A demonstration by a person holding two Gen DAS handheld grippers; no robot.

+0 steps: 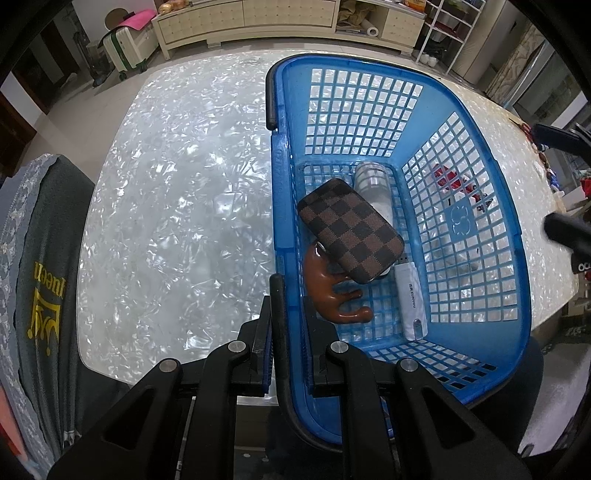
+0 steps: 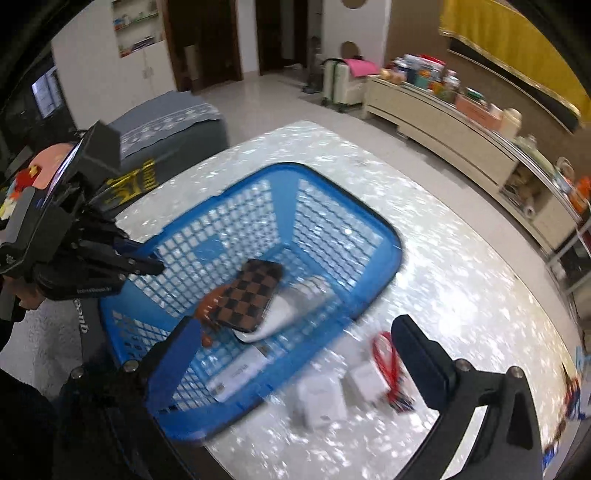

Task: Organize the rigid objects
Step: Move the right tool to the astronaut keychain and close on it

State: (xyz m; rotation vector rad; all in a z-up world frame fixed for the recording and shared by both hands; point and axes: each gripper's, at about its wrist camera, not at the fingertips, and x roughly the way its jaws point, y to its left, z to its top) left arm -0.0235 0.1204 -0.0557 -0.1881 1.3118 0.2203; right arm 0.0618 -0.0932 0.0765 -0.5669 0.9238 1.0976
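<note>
Basket (image 1: 480, 206): one, blue plastic with lattice walls, on the pearly white counter (image 1: 177, 206); black handle (image 1: 282, 332) along its left rim.
Left claw (image 1: 290, 363): closed down on the near left rim of the basket, one finger outside the wall and one inside, black handle pinched between; seen from the right wrist view at the basket's left edge (image 2: 147, 264).
Right claw (image 2: 295, 358): spread wide, holding nothing; blue-padded left finger (image 2: 173, 354) over the basket's near wall, black right finger (image 2: 421, 354) over the counter outside the basket.
Inside the basket, four things: one brown checkered case (image 1: 351, 230) lying on top, tilted; one clear bottle (image 1: 375, 184) lying behind it, partly covered by the case; one brown wooden figure (image 1: 332, 291) at the near left, its top under the case; one white stick-shaped device (image 1: 410, 301) at the near right, with printed lettering.
Outside the basket, right side: two white chargers, one nearer (image 2: 321, 400) and one just beyond (image 2: 365, 380), close together on the counter; one red cable (image 2: 386, 354) looped just beside the farther one. Blur hides finer detail.
Counter edge, far right: small red and blue bits (image 2: 574, 387), too blurred to name.
Left of counter: one grey chair (image 1: 44, 280) with a yellow crown print.
Background: one long cream cabinet (image 1: 258, 18) by the far wall; one pale suitcase (image 1: 125, 48) on the floor, a pink sheet on top.
</note>
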